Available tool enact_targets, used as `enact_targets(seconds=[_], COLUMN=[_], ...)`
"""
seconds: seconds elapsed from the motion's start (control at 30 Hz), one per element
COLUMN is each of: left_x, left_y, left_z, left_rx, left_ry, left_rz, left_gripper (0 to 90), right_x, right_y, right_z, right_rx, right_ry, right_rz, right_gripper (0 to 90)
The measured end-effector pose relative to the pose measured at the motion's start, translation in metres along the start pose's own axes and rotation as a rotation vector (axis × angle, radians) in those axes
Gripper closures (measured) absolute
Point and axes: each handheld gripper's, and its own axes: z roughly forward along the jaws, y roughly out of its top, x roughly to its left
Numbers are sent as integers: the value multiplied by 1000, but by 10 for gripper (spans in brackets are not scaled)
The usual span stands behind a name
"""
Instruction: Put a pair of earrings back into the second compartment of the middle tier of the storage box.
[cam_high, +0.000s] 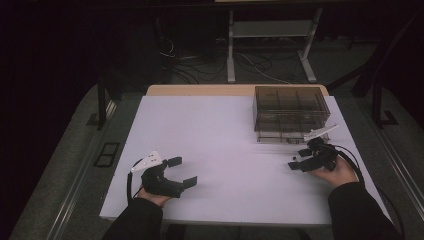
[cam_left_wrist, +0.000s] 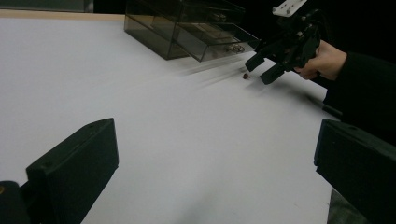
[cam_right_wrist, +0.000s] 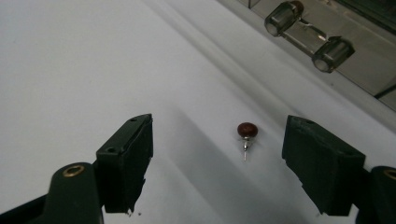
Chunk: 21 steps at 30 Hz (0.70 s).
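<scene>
While both claws gape empty, right claw (cam_right_wrist: 217, 163) view reveals red stud earring (cam_right_wrist: 247, 131), left claw (cam_high: 180, 171) apart.

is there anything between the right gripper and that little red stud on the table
Nothing visible. The red stud lies alone on the white table, in the open gap ahead of the right gripper, nearer one of the fingers. The clear drawer box sits beyond it.
</scene>
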Motion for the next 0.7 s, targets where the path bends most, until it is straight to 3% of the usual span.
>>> enact_targets(seconds=[0.03, 0.4, 0.5, 0.7], left_x=[0, 0, 0, 0], left_y=[0, 0, 0, 0], left_z=[0, 1, 1, 1], left_rx=[0, 4, 5, 4], left_ry=[-1, -4, -6, -5], left_rz=[0, 1, 3, 1], left_gripper=[0, 0, 0, 0], right_x=[-1, -7, -7, -5], right_y=[0, 0, 1, 1], right_z=[2, 6, 8, 8], right_rx=[0, -12, -15, -11], right_ry=[-5, -40, -64, -81], right_rz=[-1, 17, 6, -20], right_gripper=[305, 476, 581, 698])
